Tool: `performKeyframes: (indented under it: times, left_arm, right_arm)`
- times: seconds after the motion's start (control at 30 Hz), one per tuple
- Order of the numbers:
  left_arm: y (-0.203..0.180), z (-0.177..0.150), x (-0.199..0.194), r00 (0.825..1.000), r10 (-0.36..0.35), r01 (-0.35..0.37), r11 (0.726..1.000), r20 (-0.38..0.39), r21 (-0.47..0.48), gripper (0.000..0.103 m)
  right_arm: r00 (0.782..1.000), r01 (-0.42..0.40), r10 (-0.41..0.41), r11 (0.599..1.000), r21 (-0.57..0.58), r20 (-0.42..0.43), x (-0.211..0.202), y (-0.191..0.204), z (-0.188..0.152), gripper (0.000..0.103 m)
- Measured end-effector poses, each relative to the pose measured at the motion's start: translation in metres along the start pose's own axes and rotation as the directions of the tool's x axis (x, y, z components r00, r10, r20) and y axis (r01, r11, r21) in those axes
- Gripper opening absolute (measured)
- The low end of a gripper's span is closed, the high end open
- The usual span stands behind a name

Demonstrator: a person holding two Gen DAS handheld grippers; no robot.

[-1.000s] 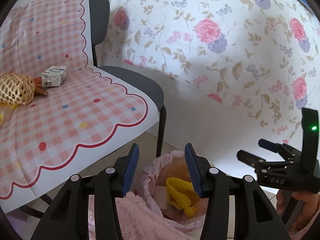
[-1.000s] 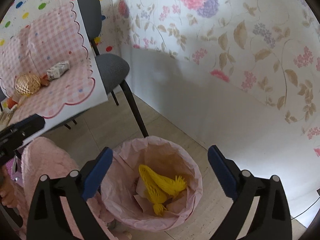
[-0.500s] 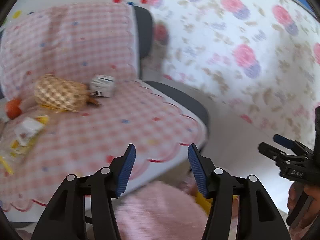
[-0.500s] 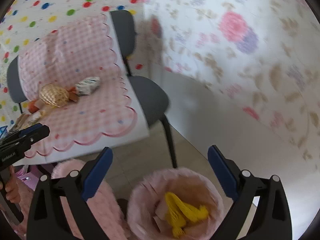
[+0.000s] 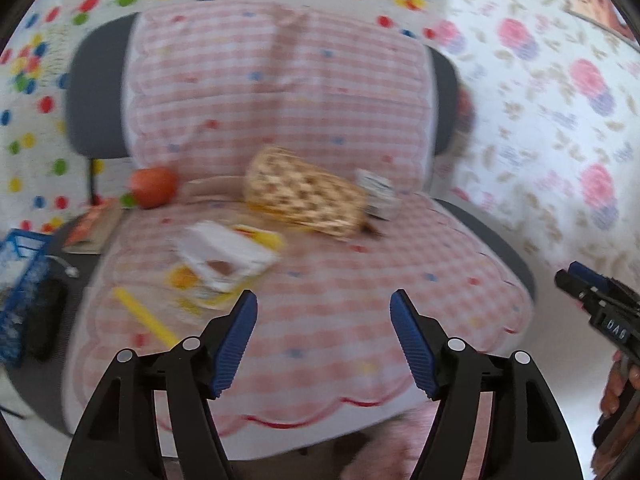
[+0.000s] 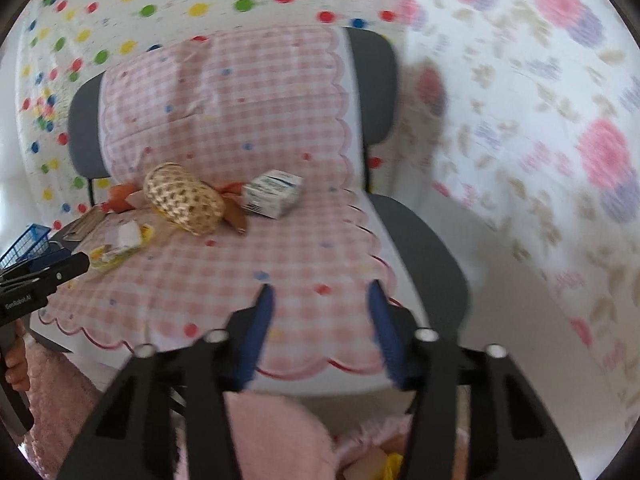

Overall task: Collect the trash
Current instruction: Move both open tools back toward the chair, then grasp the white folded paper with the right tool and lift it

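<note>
While trash lies on pink checked seat cloth (image 6: 304,240), left gripper (image 5: 323,340) and right gripper (image 6: 318,320) are held open, empty; small white-blue carton (image 6: 273,193) is best approached squarely across short sides.

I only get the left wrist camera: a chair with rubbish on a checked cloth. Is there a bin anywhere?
Observer: The right wrist camera catches a pink bin bag at its bottom edge, below the front of the chair.
Operator: Anything in it?
Observer: Something yellow; the rest is cut off.
Operator: Is the other gripper carrying anything?
Observer: No, the right gripper is open and empty.
</note>
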State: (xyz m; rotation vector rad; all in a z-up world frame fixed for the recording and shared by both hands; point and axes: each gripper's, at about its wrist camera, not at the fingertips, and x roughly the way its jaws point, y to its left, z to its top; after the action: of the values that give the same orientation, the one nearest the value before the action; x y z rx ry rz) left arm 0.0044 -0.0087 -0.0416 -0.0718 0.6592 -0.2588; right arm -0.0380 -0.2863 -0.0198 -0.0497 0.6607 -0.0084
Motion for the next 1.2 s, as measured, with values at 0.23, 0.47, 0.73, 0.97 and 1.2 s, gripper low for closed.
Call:
performKeyframes:
  times: [0.23, 0.47, 0.73, 0.97, 1.2]
  left_arm:
    - [0.067, 0.01, -0.013, 0.99, 0.141, -0.14, 0.989, 0.004, -0.049, 0.072]
    - [0.12, 0.003, 0.007, 0.981, 0.19, -0.194, 0.974, -0.045, -0.12, 0.072]
    - [0.145, 0.006, 0.03, 0.977, 0.203, -0.211, 0.97, -0.07, -0.124, 0.072]
    - [0.16, 0.005, 0.032, 0.973, 0.216, -0.225, 0.965, -0.08, -0.132, 0.072]
    - [0.166, 0.003, 0.03, 0.974, 0.21, -0.22, 0.965, -0.084, -0.146, 0.072]
  right_arm:
    - [0.982, -0.19, 0.19, 0.977, -0.094, -0.013, 0.031, 0.068, 0.031, 0.033]
    - [0.944, -0.33, 0.322, 0.923, -0.197, -0.074, 0.069, 0.146, 0.045, 0.035]
    - [0.909, -0.414, 0.385, 0.882, -0.225, -0.16, 0.124, 0.208, 0.054, 0.049]
    - [0.889, -0.441, 0.384, 0.864, -0.243, -0.249, 0.172, 0.24, 0.053, 0.062]
    - [0.877, -0.434, 0.355, 0.875, -0.216, -0.325, 0.203, 0.242, 0.049, 0.061]
